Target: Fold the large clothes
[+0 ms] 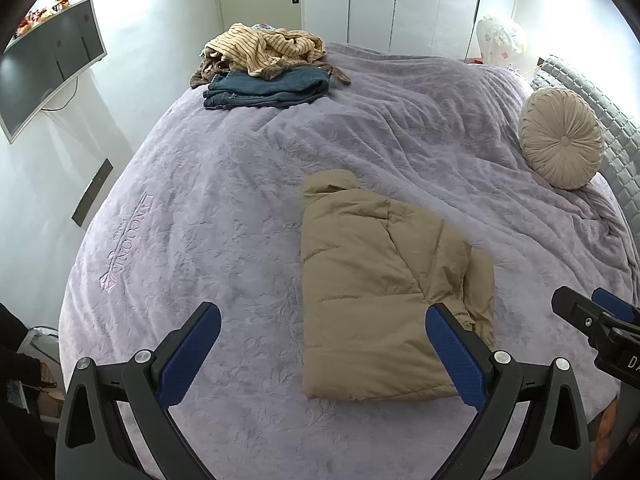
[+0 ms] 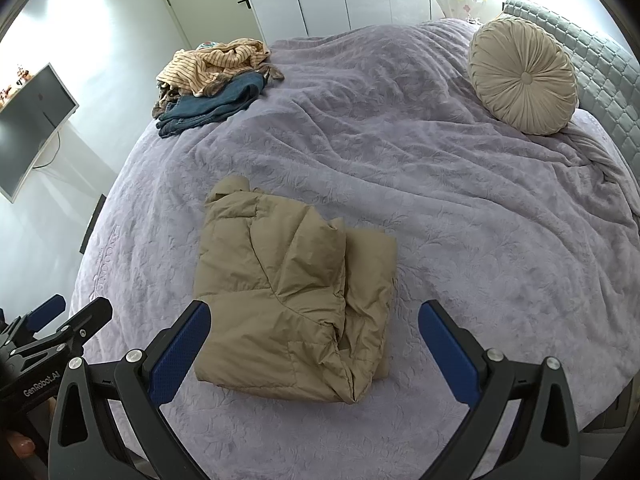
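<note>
Left gripper [image 1: 323, 322] and right gripper [image 2: 314, 318] gape, empty.

Embroidered lettering on lilac bedspread [image 1: 224, 184], pink-grey thread, near left edge: large word reads roughly "LNCOONL", exact spelling uncertain; small line beside it too small to read. Same lettering at bedspread edge in right wrist view, too foreshortened to read.

White print on black body of left gripper [image 2: 60, 316], seen in right wrist view: "GenRobot.AI".

White letters on black body of right gripper [image 1: 592, 308], seen at frame edge in left wrist view: "DA", remainder cut off.
</note>
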